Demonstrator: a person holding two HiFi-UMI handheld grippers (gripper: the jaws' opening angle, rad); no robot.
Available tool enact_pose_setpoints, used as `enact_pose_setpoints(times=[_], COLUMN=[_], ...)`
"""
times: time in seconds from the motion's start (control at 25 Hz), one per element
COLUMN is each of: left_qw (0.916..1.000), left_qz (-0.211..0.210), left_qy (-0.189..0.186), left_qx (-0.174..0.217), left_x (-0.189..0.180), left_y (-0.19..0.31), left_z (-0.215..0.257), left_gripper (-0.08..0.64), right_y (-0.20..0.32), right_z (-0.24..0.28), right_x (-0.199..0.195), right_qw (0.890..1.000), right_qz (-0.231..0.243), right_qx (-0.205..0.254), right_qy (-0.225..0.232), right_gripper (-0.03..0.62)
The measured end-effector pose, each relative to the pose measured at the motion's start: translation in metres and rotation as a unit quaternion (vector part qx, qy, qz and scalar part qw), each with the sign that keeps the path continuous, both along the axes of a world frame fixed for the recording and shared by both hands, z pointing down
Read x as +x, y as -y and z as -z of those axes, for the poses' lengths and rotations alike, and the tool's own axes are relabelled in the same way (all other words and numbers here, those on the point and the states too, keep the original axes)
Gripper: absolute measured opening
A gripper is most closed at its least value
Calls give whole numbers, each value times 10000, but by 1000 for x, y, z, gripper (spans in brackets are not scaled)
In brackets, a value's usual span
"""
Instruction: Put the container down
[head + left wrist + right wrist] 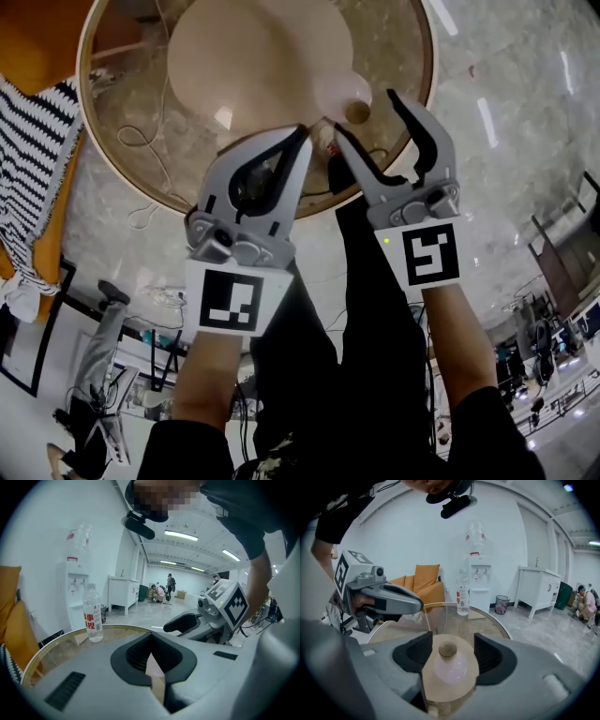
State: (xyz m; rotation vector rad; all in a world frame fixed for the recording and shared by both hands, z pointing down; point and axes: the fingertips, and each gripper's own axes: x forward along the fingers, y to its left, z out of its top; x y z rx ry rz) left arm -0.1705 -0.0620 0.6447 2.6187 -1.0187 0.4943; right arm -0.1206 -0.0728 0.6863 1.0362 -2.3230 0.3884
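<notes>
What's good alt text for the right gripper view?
Open right tool, jaws either side of a small pink glass flask with cork stopper, on a round tan wooden disc on a round glass table. The left tool hovers at left; a clear plastic bottle stands beyond.

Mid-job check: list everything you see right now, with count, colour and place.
table: one, round glass top with a wooden rim, below both grippers
disc: one, beige, on the table
flask: one, pale pink with a cork stopper, on the disc near its edge
water bottle: one, clear with a red label, upright on the table
armchair: one, orange, beside the table
striped cushion: one, black and white, against the armchair
water dispenser: one, white, by the wall
cabinet: one, white, along the wall
left hand-held gripper: grey, jaws together, empty
right hand-held gripper: grey, jaws open either side of the flask
</notes>
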Motion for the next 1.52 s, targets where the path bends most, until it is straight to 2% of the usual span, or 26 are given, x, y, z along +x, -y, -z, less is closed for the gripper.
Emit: enact_pose_setpoints(times=[0.08, 0.12, 0.24, 0.56, 0.76, 0.96, 1.28, 1.52], left_qw=[10000, 10000, 9998, 9993, 9994, 9987, 9991, 9980], left_qz=[15, 4, -16, -98, -123, -220, -11, -66], left_qy=[-33, -33, -22, 28, 41, 1, -84, -64], left_qx=[55, 86, 184, 359, 305, 462, 417, 626], left_x=[2, 4, 10, 23, 36, 46, 53, 53], left_y=[0, 1, 6, 13, 10, 4, -22, -48], left_z=[17, 24, 43, 88, 128, 178, 230, 277], left_gripper=[5, 5, 5, 5, 5, 5, 5, 5], right_y=[4, 5, 11, 0, -5, -9, -35, -57], right_z=[21, 30, 51, 88, 123, 166, 234, 282], right_x=[3, 7, 20, 48, 62, 58, 56, 53], right_qw=[9998, 9996, 9983, 9946, 9940, 9969, 9968, 9975], right_qz=[-106, -184, -435, -790, -736, -414, -226, 149], right_qx=[-28, -27, -11, -221, -323, -163, -106, 114], right_qy=[157, 222, 390, 637, 742, 650, 760, 687], right_gripper=[242, 150, -3, -4, -4, -5, -5, -5])
